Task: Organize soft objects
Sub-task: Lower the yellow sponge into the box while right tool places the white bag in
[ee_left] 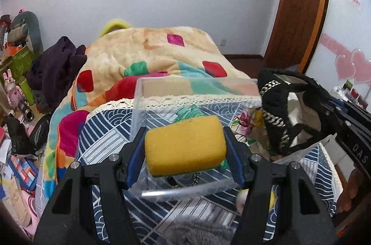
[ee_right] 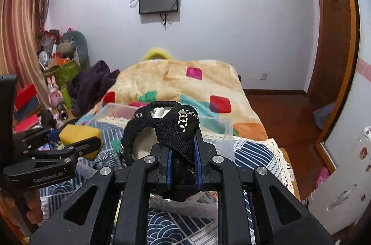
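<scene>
My left gripper [ee_left: 185,147] is shut on a yellow sponge [ee_left: 185,145] and holds it over a clear plastic box [ee_left: 139,101] on the blue patterned cloth. The sponge also shows in the right wrist view [ee_right: 80,132], clamped in the left gripper [ee_right: 81,140]. My right gripper [ee_right: 183,147] is shut on a black knitted hat with a silver chain [ee_right: 171,124] and holds it up above the box [ee_right: 218,129]. The hat also hangs at the right of the left wrist view [ee_left: 276,110]. A green item [ee_left: 189,113] lies inside the box.
A colourful blanket [ee_left: 150,52] covers the bed behind the box. A dark purple garment [ee_left: 55,66] lies at the bed's left. Clutter and toys [ee_left: 14,87] fill the floor at left. A wooden door [ee_left: 299,8] stands at the right. Grey fuzzy fabric [ee_left: 197,231] lies below the left gripper.
</scene>
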Tool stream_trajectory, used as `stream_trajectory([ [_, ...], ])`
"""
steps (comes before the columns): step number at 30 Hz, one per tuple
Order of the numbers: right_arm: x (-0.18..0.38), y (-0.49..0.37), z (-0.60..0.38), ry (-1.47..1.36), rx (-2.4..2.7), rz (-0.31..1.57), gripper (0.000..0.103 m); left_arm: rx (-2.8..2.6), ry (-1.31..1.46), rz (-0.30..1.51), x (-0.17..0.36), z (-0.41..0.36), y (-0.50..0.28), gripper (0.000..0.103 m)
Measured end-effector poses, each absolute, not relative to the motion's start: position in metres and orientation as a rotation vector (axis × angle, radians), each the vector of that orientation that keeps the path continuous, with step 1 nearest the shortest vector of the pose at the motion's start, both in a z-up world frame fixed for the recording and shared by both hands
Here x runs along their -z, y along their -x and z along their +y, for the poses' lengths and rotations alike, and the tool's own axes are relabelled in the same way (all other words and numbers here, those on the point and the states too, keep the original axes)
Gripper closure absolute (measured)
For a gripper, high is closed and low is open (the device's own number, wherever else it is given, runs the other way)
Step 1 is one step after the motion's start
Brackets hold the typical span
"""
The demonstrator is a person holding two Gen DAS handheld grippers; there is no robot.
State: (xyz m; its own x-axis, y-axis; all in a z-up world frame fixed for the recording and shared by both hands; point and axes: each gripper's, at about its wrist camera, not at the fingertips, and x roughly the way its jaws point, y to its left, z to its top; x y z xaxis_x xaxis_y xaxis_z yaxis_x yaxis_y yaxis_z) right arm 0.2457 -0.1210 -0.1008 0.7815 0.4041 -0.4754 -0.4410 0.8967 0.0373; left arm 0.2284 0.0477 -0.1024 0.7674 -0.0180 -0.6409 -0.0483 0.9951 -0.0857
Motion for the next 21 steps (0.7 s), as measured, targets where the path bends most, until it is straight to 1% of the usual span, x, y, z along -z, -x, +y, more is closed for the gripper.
stream_trajectory([
  [6, 0.116, -0.26, -0.118, 0.041, -0.498, 0.583, 0.089, -0.013, 0.094, 0.739, 0.116, 0.04, -0.244, 0.041],
  [10, 0.124, -0.261, -0.117, 0.068, -0.493, 0.607, 0.089, -0.014, 0.085, 0.738, 0.119, 0.035, -0.246, 0.041],
  [13, 0.127, -0.26, -0.116, 0.086, -0.494, 0.621, 0.086, -0.007, 0.094, 0.749, 0.12, 0.036, -0.247, 0.039],
  [15, 0.127, -0.258, -0.119, 0.092, -0.49, 0.623, 0.086, -0.004, 0.102, 0.752, 0.119, 0.037, -0.247, 0.038],
  [16, 0.127, -0.259, -0.119, 0.09, -0.495, 0.628, 0.083, -0.002, 0.105, 0.754, 0.119, 0.037, -0.247, 0.037],
  [17, 0.127, -0.26, -0.12, 0.085, -0.503, 0.633, 0.075, 0.001, 0.11, 0.756, 0.119, 0.037, -0.247, 0.035],
  [18, 0.127, -0.26, -0.122, 0.075, -0.511, 0.641, 0.069, 0.005, 0.115, 0.757, 0.118, 0.037, -0.247, 0.034],
  [19, 0.127, -0.261, -0.123, 0.065, -0.514, 0.647, 0.059, 0.012, 0.119, 0.758, 0.118, 0.037, -0.246, 0.032],
  [20, 0.127, -0.259, -0.125, 0.057, -0.515, 0.648, 0.056, 0.018, 0.124, 0.757, 0.117, 0.037, -0.244, 0.03],
  [21, 0.127, -0.258, -0.127, 0.058, -0.515, 0.648, 0.056, 0.021, 0.126, 0.754, 0.117, 0.037, -0.242, 0.029],
])
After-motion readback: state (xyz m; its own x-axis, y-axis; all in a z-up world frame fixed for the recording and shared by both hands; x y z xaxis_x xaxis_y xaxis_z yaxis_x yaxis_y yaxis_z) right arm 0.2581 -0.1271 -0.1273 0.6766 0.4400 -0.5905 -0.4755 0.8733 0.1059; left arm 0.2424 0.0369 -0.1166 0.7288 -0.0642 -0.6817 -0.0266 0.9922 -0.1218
